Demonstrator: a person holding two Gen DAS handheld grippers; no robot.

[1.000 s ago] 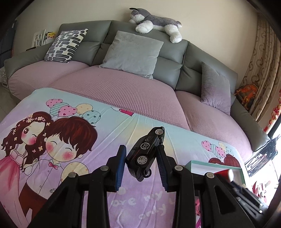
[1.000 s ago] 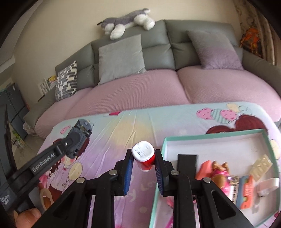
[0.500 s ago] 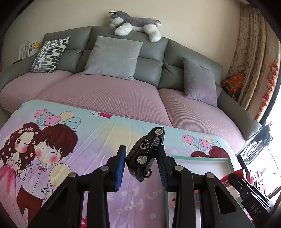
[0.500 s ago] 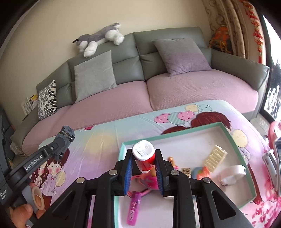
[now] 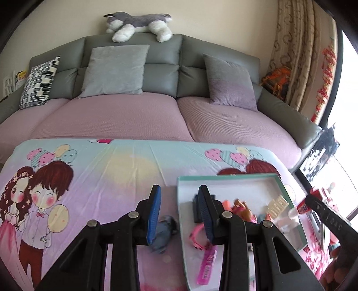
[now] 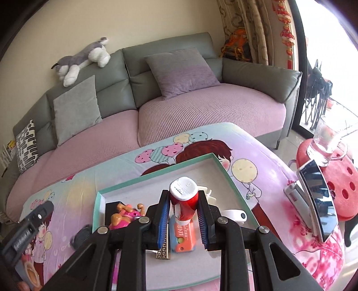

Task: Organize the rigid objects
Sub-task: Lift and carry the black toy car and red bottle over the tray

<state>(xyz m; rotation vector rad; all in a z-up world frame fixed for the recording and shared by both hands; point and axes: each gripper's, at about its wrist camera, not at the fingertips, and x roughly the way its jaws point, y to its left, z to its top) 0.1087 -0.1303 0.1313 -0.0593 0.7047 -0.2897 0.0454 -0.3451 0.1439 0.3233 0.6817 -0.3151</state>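
Toys already filled the tray (image 6: 226, 173); right gripper (image 6: 182, 220) clamped a red bottle (image 6: 184, 200) above it, left gripper (image 5: 179, 215) fingers apart, toy car (image 5: 162, 232) outside.

Grey sofa (image 5: 170, 67), pink seat covers, cream wall (image 5: 223, 20), patterned curtain (image 5: 299, 56), bright window right.

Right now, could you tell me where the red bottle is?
Right wrist view, centre: the red bottle is clamped in the right tool, above the teal-rimmed tray.
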